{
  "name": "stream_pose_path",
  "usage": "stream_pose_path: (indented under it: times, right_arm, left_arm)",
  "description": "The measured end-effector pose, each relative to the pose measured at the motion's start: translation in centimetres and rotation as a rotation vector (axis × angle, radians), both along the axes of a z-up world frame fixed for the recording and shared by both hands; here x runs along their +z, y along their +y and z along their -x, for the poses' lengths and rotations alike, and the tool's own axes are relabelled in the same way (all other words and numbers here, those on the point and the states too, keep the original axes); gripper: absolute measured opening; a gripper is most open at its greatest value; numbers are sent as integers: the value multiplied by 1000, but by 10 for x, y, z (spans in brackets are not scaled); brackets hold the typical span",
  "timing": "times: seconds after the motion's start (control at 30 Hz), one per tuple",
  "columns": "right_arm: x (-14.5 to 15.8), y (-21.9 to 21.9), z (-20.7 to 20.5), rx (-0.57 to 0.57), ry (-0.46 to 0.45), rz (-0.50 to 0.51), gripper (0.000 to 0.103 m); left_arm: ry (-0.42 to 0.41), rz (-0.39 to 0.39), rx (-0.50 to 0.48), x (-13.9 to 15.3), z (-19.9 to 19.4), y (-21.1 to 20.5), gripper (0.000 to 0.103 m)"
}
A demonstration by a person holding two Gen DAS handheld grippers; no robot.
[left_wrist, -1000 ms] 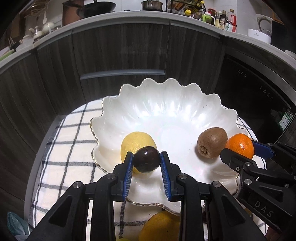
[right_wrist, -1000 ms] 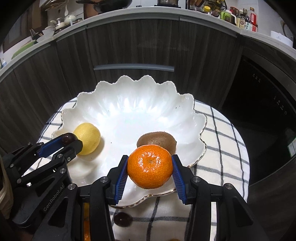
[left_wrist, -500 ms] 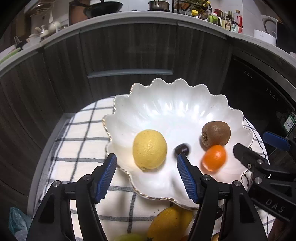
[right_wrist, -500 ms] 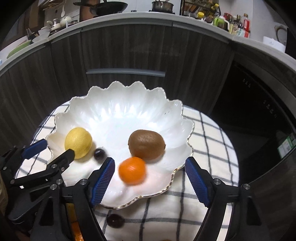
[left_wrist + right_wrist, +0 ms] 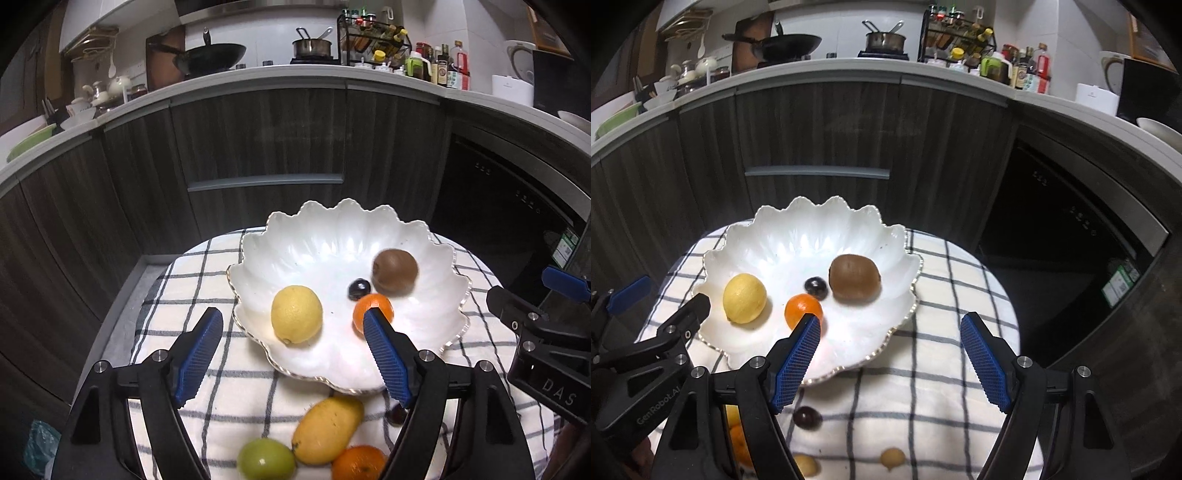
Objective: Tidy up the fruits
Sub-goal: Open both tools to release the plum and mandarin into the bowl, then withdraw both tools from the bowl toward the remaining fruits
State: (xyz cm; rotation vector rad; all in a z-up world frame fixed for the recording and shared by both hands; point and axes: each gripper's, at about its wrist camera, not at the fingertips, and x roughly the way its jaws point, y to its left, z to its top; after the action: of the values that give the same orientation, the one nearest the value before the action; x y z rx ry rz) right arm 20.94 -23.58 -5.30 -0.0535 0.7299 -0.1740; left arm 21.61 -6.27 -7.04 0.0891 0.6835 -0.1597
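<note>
Checked cloth (image 5: pixel 229 266) covers the small round table, which stands before dark cabinet fronts under a crowded kitchen counter. On it sits the white scalloped bowl (image 5: pixel 332 236), holding a lemon (image 5: pixel 296 314) at left, a kiwi (image 5: pixel 394 272) at right, a small dark plum (image 5: pixel 359 288) and a mandarin (image 5: pixel 373 308) between them.

Gripper state: the left gripper (image 5: pixel 291 354) stands released, its jaws having just been opening, with nothing pressed between the pads; the lemon merely shows through the gap. The right gripper (image 5: pixel 890 354) is likewise released and empty, over the bowl's near right rim.

Risks, as judged:
- The plum, mandarin and kiwi lie close together on a smooth, sloping surface. Any nudge from a descending finger could set one rolling into the others.
- The bowl's near rim overhangs the cloth; a finger catching that edge could tip or shift the bowl.
- The two grippers work close side by side; reaching for the same fruit risks a clash.

Remaining items on the cloth, near side: a mango (image 5: pixel 327 428), a green fruit (image 5: pixel 266 459), an orange (image 5: pixel 360 463), a second dark plum (image 5: pixel 807 417), and two small pale fruits (image 5: pixel 892 458). These sit under and between the gripper arms, so the fingers themselves block a clear approach; the pale fruits lie near the table edge and could roll off.
</note>
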Motion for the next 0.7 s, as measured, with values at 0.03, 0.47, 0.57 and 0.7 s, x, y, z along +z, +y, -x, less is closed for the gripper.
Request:
stream_pose_path:
  times: [0.03, 0.47, 0.57, 0.7]
  right_arm:
    - [1, -1, 4, -1, -2, 2, 79]
    - [-6, -8, 45, -19, 22, -1, 79]
    - [-14, -14, 56, -27, 38, 2, 79]
    - [-27, -21, 67, -36, 69, -3, 79]
  left_arm:
    - [-2, -1, -2, 1, 4, -1, 78]
    - [-5, -26, -13, 0, 48, -10, 78]
    - [-4, -33, -26, -3, 57, -16, 78]
    - [2, -51, -39, -11, 68, -23, 78]
